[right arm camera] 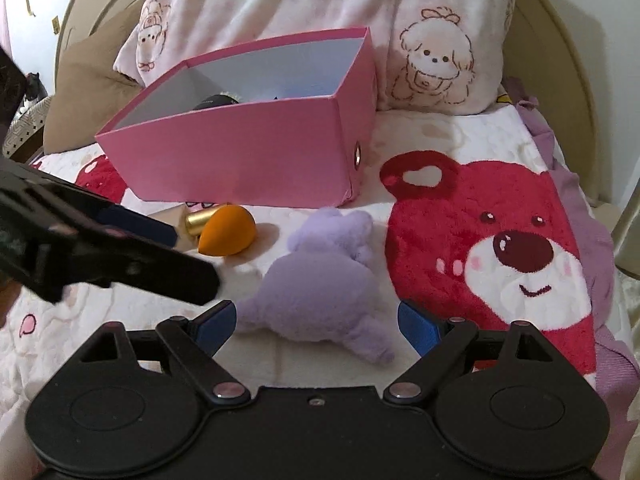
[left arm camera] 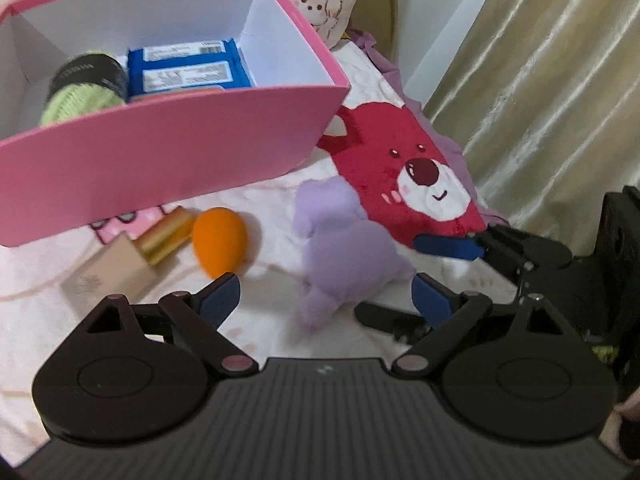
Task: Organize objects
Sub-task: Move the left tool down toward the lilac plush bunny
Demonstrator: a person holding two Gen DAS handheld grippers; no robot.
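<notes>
A purple plush toy [left arm camera: 340,248] [right arm camera: 320,280] lies on the bed cover in front of a pink box [left arm camera: 160,152] [right arm camera: 240,152]. My right gripper [right arm camera: 318,324] is open, and the plush's near end lies between its blue pads without being pressed. My left gripper [left arm camera: 326,300] is open too, just short of the plush. An orange egg-shaped sponge [left arm camera: 219,240] [right arm camera: 228,236] and a gold-capped beige bottle [left arm camera: 160,240] [right arm camera: 198,220] lie by the box. Inside the box are a green yarn ball [left arm camera: 84,88] and blue packets [left arm camera: 188,66]. Each gripper shows in the other's view: the right gripper [left arm camera: 390,278], the left gripper [right arm camera: 192,260].
The bed cover carries a big red bear face [right arm camera: 500,248] right of the plush. Pillows with a cartoon dog [right arm camera: 436,60] lean on the headboard behind the box. A pale curtain [left arm camera: 540,80] hangs on the right side.
</notes>
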